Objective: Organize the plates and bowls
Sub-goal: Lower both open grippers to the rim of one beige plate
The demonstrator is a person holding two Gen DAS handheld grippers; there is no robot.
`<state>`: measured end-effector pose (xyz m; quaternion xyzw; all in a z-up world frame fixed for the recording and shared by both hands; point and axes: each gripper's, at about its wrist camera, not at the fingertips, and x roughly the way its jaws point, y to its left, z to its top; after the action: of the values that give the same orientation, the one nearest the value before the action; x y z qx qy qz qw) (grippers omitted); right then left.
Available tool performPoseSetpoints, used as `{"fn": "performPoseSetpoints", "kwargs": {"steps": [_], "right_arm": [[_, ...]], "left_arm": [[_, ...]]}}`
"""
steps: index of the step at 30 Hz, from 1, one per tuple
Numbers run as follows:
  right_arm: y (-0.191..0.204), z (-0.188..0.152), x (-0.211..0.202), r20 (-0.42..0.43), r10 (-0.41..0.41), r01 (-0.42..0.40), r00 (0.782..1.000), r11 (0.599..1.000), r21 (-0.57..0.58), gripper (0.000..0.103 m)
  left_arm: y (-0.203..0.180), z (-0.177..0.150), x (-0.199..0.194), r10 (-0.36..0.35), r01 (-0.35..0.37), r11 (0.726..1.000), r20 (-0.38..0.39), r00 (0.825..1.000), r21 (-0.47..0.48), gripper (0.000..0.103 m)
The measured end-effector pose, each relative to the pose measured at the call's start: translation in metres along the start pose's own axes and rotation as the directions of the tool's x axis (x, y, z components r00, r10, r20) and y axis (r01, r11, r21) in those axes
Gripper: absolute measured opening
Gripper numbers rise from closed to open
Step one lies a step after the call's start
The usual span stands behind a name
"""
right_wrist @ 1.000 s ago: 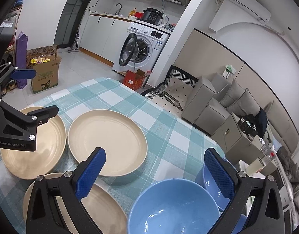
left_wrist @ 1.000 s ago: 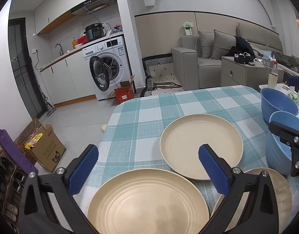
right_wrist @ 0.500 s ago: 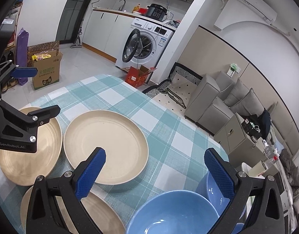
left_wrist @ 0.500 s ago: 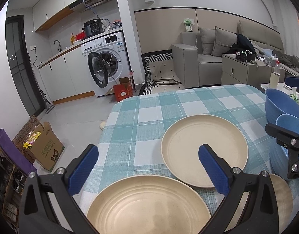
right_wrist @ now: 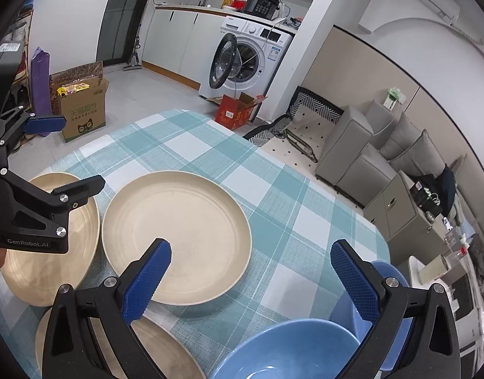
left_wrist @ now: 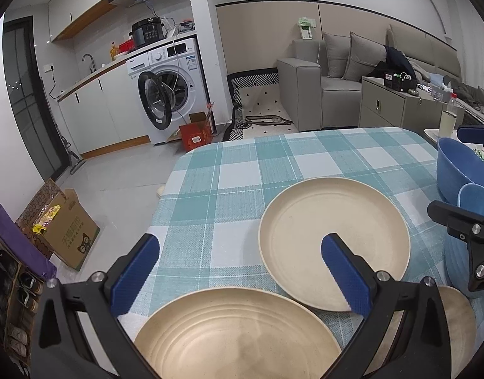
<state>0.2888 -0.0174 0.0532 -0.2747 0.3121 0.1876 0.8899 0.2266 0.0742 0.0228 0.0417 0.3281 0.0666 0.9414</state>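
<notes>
Three beige plates lie on the checked tablecloth. My left gripper [left_wrist: 240, 271] hangs open over the near-left plate [left_wrist: 239, 338], holding nothing. The middle plate [left_wrist: 333, 237] lies just beyond it, also seen as the middle plate [right_wrist: 179, 237] from the right. A third plate [right_wrist: 160, 350] lies under my right gripper [right_wrist: 254, 279], which is open and empty above the gap between plates and bowls. A blue bowl [right_wrist: 286, 350] sits at the near right, with another blue bowl [right_wrist: 387, 271] behind it. In the left wrist view the blue bowls [left_wrist: 463, 170] stand at the right edge.
The table's far and left edges [left_wrist: 179, 170] drop to a tiled floor. A cardboard box [left_wrist: 65, 230], a washing machine [left_wrist: 169, 91], a red box [left_wrist: 196, 135] and a grey sofa [left_wrist: 321, 85] stand beyond. A bottle [left_wrist: 447, 117] stands past the bowls.
Both grippers have risen and drawn back a little, so the plates and bowls sit lower in view. Their jaws have stayed open and nothing on the table has moved.
</notes>
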Motion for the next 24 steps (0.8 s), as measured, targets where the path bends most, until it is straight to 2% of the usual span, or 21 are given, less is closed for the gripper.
{"fn": "performPoseSetpoints", "kwargs": {"steps": [9, 14, 24], "right_arm": [[0.004, 0.009, 0.025, -0.090, 0.090, -0.091, 0.992, 0.996, -0.009, 0.103], [0.003, 0.013, 0.050, -0.167, 0.154, -0.152, 0.974, 0.988, 0.025, 0.103], [-0.017, 0.019, 0.079, -0.249, 0.257, -0.233, 0.934, 0.965, 0.120, 0.103]], "left_arm": [[-0.004, -0.004, 0.025, -0.013, 0.014, 1.000, -0.066, 0.998, 0.012, 0.103], [-0.008, -0.005, 0.035, -0.030, 0.032, 0.999, -0.097, 0.995, 0.021, 0.103], [-0.012, -0.005, 0.056, -0.065, 0.065, 0.998, -0.174, 0.983, -0.001, 0.103]]}}
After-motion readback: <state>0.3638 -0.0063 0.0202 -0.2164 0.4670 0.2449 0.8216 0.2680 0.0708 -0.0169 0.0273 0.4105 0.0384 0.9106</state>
